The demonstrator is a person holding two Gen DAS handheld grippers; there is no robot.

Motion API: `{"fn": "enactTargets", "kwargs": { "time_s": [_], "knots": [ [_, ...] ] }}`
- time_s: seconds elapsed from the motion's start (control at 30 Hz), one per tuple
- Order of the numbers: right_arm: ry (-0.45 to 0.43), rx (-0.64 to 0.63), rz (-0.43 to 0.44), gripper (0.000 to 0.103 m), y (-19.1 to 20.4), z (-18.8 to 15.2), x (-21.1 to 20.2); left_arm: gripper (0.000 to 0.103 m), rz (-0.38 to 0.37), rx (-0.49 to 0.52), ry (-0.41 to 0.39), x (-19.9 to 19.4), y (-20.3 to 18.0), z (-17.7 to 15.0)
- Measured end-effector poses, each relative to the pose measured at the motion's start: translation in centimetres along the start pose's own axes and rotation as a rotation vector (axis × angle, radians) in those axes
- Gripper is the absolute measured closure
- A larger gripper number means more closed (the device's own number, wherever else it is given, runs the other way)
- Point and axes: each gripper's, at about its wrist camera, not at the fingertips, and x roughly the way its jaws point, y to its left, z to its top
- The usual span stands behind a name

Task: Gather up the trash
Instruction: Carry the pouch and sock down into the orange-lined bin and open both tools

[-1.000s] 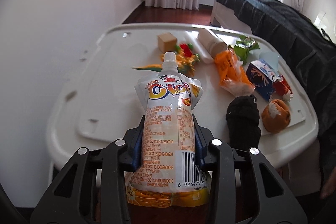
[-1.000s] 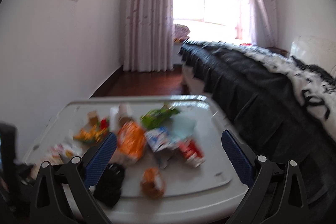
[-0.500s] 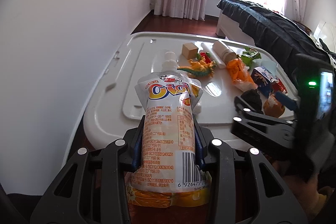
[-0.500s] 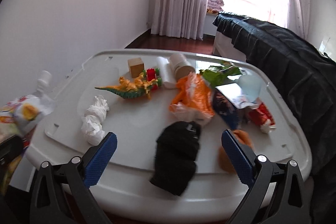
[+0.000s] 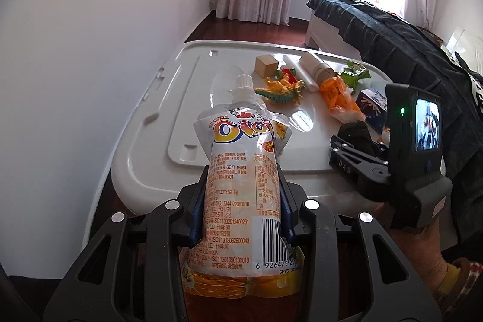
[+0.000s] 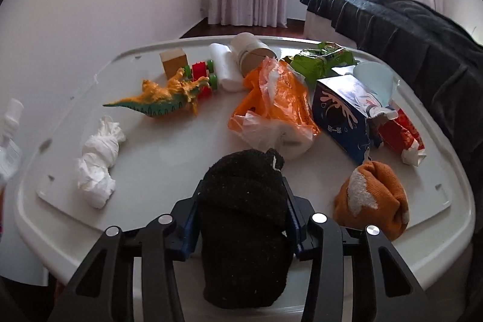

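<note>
Right now two pickups overlap. Left gripper (image 5: 241,210) is clenched on a drink pouch (image 5: 241,186), pads pressing both sides, cap end pointing away, pouch held off the near edge of the white table (image 6: 169,159). That piece of trash is collected but not dropped anywhere; no bin shows in either view, so where it goes I cannot tell.

Right gripper (image 6: 241,216) is at the near edge of the table with its jaws closing around a black sock (image 6: 241,219). Sock sits between the blue pads, which look to be touching its sides; half of it hangs over the table rim.

Still lying on the table: crumpled white tissue (image 6: 99,162) on the left, orange plastic bag (image 6: 271,107) in the middle, blue carton (image 6: 341,110) and red wrapper (image 6: 401,135) on the right, green wrapper (image 6: 323,59) at the back. Toy dinosaur (image 6: 163,101), wooden block (image 6: 173,61) and orange sock (image 6: 371,195) are also there, and probably not trash.

Step in hand, as I read it: finishing the grip on the sock. Next move calls for a firm squeeze, then a straight lift so the soft sock does not slip or drag the orange bag just behind it. Afterwards both loads need carrying to wherever the trash goes.
</note>
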Motion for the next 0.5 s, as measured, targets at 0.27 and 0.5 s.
{"fn": "enactTargets", "kwargs": {
  "time_s": [0.27, 0.5],
  "knots": [
    [0.017, -0.011, 0.083, 0.059, -0.5, -1.3, -6.1, 0.065, -0.042, 0.085, 0.049, -2.5, -2.1, -2.4],
    [0.221, -0.045, 0.168, 0.059, -0.6, -8.7, -10.9, 0.065, -0.119, 0.096, 0.261, -3.4, -1.8, -7.5]
  ]
}}
